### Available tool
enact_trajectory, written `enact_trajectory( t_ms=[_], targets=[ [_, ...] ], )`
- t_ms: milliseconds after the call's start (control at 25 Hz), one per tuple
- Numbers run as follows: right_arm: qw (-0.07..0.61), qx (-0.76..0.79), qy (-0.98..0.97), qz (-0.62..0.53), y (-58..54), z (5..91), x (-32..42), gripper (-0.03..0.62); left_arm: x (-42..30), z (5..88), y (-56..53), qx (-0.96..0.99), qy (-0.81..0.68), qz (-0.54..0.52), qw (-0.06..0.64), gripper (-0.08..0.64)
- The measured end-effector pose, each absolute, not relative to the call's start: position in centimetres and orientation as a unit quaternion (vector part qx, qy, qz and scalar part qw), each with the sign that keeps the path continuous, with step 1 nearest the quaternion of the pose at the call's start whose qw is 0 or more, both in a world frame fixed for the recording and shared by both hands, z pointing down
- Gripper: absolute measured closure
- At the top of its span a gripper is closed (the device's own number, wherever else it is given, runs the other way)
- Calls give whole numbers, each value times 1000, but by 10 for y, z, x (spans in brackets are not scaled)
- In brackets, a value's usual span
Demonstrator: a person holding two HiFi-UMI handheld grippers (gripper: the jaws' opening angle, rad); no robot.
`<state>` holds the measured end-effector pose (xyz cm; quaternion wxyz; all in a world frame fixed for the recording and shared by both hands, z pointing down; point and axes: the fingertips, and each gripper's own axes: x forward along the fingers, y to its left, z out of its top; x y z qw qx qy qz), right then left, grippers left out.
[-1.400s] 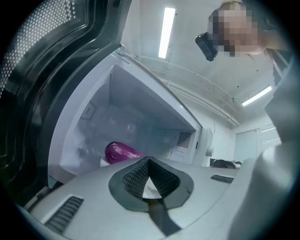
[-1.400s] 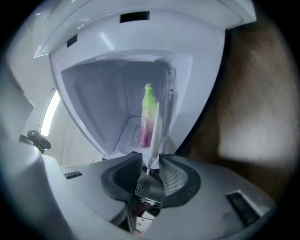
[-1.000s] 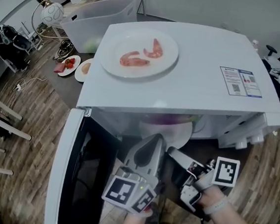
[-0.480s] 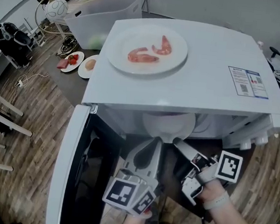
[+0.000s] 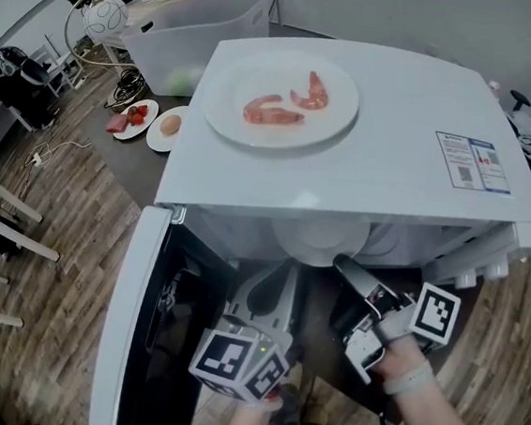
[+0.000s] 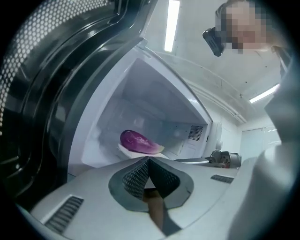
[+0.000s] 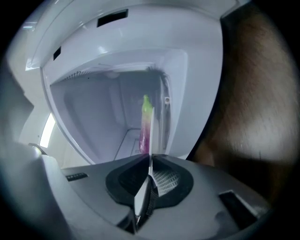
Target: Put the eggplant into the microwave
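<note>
The purple eggplant [image 6: 136,141] lies on a white plate [image 6: 125,151] inside the open white microwave [image 5: 399,108]. In the right gripper view the eggplant [image 7: 145,131] and the plate [image 7: 151,136] appear edge-on. In the head view the plate's front rim [image 5: 323,246] shows at the opening and the eggplant is hidden under the microwave's top. My right gripper [image 5: 341,260] is at that rim, its jaws closing with the rim pinched between the pads [image 7: 150,159]. My left gripper [image 5: 281,270] hangs just in front of the opening, shut on nothing [image 6: 149,161].
The microwave door [image 5: 127,315] stands swung open at the left. A plate with two shrimps [image 5: 282,100] sits on the microwave's top. A clear plastic bin [image 5: 195,30] and two small plates of food [image 5: 134,119] are beyond it at the left.
The plate has slid deeper into the microwave, and the eggplant is no longer seen from above. My left gripper has drawn back and lower from the opening.
</note>
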<state>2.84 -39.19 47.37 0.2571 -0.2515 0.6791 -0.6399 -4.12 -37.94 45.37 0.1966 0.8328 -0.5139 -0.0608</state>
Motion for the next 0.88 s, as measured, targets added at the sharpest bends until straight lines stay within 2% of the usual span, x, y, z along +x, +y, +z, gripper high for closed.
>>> enact_trajectory(
  t_ms=[880],
  targets=[
    [254, -278, 665, -645, -398, 472, 39, 574, -23, 456, -393, 842, -490, -58, 216, 554]
  ],
)
